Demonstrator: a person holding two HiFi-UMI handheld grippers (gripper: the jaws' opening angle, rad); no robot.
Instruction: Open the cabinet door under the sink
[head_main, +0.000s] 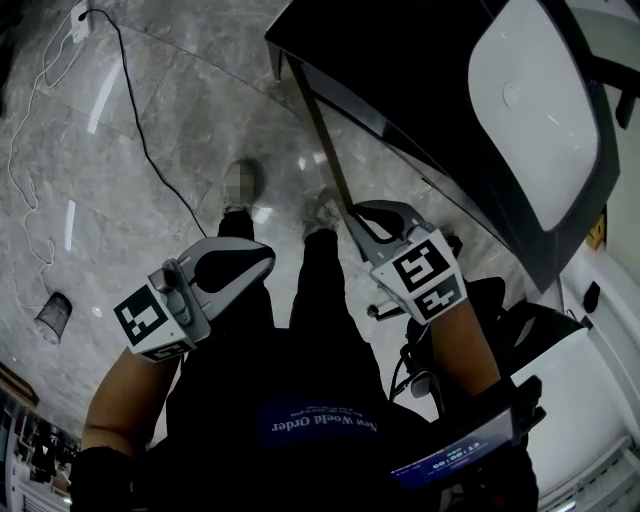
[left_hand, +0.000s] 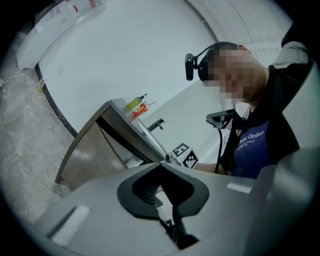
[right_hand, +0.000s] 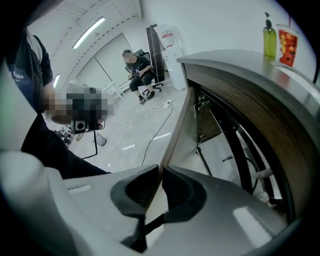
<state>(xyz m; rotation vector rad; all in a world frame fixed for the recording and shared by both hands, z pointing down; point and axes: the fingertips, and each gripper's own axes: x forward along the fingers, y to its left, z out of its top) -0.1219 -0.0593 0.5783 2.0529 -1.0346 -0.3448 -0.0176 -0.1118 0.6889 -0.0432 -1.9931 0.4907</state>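
The right claw (right_hand: 160, 169) is pinched narrow on the thin edge of the cabinet door (right_hand: 173, 136). This looks like the door's upper edge, and it runs from between the pads away to the end of the worktop (right_hand: 235, 60). The door already stands swung out. Just right of the claw the cabinet (right_hand: 212, 122) gapes, with pipes (right_hand: 239, 150) showing inside. A soap bottle (right_hand: 269, 36) stands on the worktop high above. In the head view the sink (head_main: 535, 110) lies ahead and to the right of this claw. The left claw (left_hand: 161, 166) is closed on nothing and hangs well to the left of the right one, apart from the door.

The step in hand appears to be swinging the door wider. The bite is shallow and the edge is thin, so the grip likely needs to be firm, with the pads flat on both faces of the panel. The pull should follow the door's arc about its hinges, with the wrist turning as the panel turns. A straight tug would probably twist the edge out of the pads or strain the hinges. A slow, even sweep suits it best. The person's legs stand just below the claw, in the door's likely path, so stepping aside would give it room. The left claw is best held clear of that sweep.
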